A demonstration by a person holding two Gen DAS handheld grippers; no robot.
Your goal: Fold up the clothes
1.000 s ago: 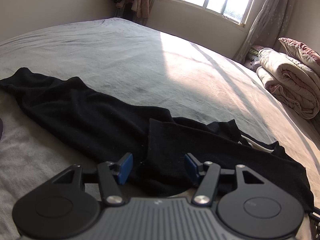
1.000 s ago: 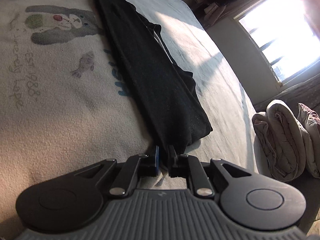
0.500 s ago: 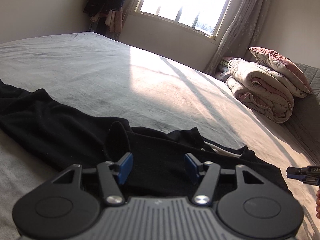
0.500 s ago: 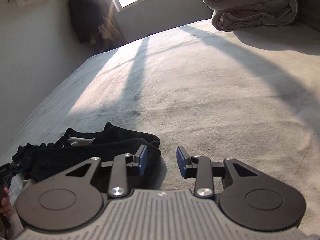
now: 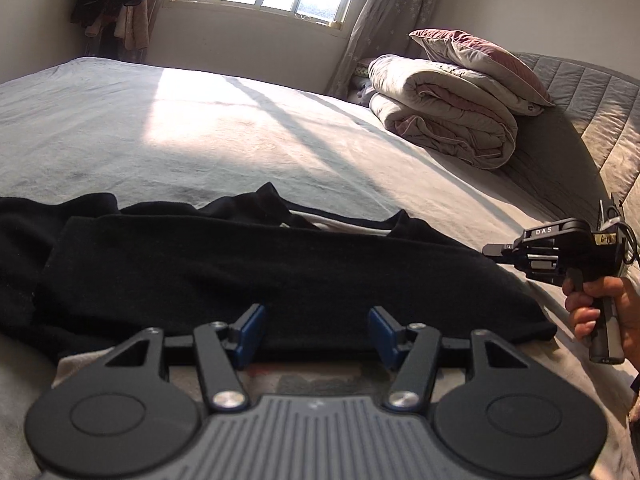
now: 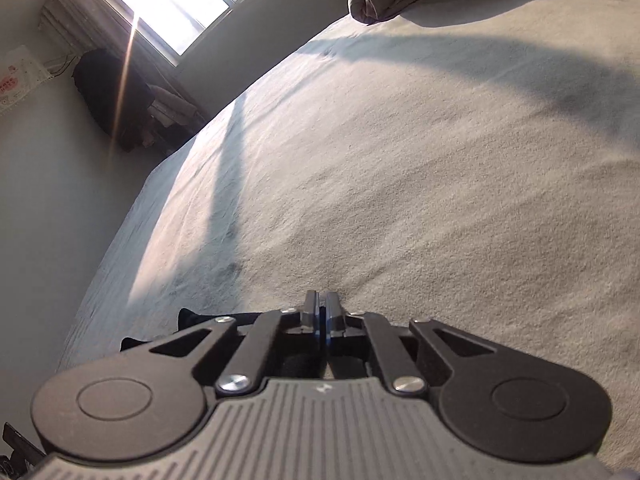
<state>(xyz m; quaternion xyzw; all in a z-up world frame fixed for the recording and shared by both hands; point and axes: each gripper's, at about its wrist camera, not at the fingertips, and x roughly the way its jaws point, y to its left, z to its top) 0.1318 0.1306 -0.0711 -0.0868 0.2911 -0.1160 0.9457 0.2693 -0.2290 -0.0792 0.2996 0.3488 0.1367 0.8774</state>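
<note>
Sunlit bed [image 5: 240, 148] carries the black garment [image 5: 260, 264] directly ahead of the left gripper [image 5: 316, 330], jaws apart and empty. Right gripper [image 6: 322, 312]: jaws together, holding nothing, garment beside it.

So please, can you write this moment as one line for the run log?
task: fold clothes | black garment: folded band on bed | left gripper: open, at garment edge | right gripper: shut, holding nothing

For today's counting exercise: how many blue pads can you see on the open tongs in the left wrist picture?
2. One blue pad sits on the left finger of the left tongs, the other on the right finger, both just over the black garment. No others show there.
</note>
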